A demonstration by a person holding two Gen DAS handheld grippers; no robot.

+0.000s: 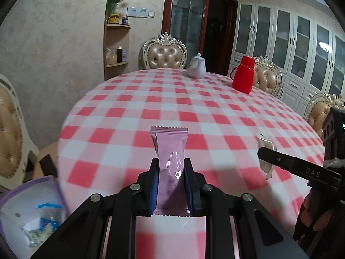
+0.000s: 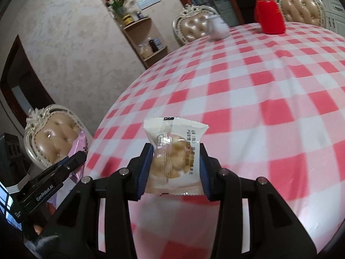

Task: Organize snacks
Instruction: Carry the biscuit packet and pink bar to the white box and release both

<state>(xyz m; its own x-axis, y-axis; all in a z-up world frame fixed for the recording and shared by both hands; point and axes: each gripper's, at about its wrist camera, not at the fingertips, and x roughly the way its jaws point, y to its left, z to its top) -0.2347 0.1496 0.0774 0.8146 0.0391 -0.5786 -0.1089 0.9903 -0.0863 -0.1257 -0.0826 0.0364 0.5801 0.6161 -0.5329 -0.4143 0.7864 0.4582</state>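
My left gripper (image 1: 170,161) is shut on a pink snack packet (image 1: 170,151) and holds it upright above the checked table. My right gripper (image 2: 175,149) is shut on a white snack packet with a clear window showing pale puffs (image 2: 174,157), also held above the table. In the left wrist view the right gripper (image 1: 262,151) comes in from the right with its white packet (image 1: 266,149). In the right wrist view the left gripper (image 2: 79,157) shows at the lower left with the pink packet (image 2: 79,149).
The round table has a red-and-white checked cloth (image 1: 194,112). A white teapot (image 1: 196,67) and a red flask (image 1: 243,74) stand at its far side. A purple-rimmed white container (image 1: 32,211) with wrappers sits at lower left. Padded chairs (image 1: 165,54) surround the table.
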